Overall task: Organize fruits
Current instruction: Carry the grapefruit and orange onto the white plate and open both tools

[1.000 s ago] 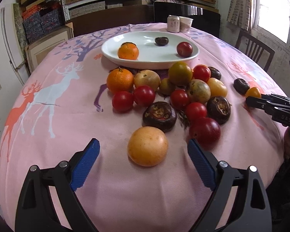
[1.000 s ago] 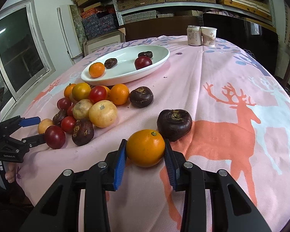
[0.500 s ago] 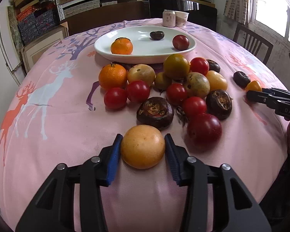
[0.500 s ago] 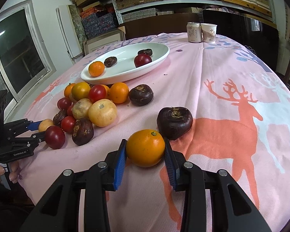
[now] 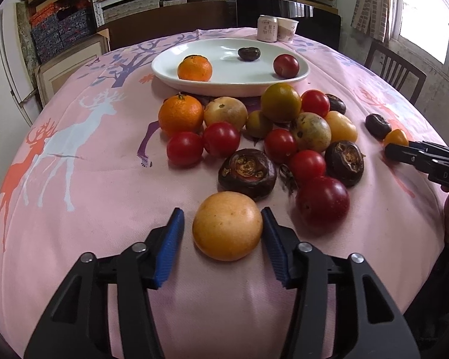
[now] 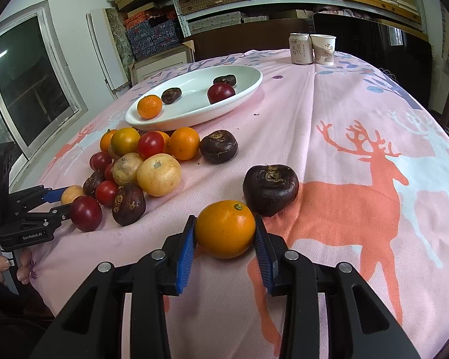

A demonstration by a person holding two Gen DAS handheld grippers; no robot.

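**Both tongs on fruit, plate waiting at the far side**

Nearest to me, the left tongs (image 5: 221, 212) sat narrowed around the pale yellow-orange fruit (image 5: 227, 226), which rested on the pink tablecloth (image 5: 89, 194). The right-hand pad looked to be touching it, but a sliver of cloth showed between the left-hand pad and the skin, so I judged that a loose bracket, not a firm hold.

The right tongs (image 6: 224, 218) were better off: both blue pads pressed against the small orange (image 6: 224, 229), jaws only as wide as the fruit. It sat low on the cloth, with a dark brown fruit (image 6: 271, 188) just beyond it, touching or nearly so.

I read this as the pick-up step, with two pieces to go to the plate. The next move called for a real squeeze from the left tongs, then a clean lift over the heap (image 5: 254, 131) of tomatoes, mandarins and dark fruits lying between me and the plate.

Further off, the white oval plate (image 6: 194, 119) held a mandarin (image 6: 149, 106) at its left end, a red plum (image 6: 221, 93) towards the right, and two small dark fruits (image 6: 171, 95). Plenty of bare white remained.

Farthest, a can (image 6: 300, 48) and a paper cup (image 6: 323, 49) stood side by side.
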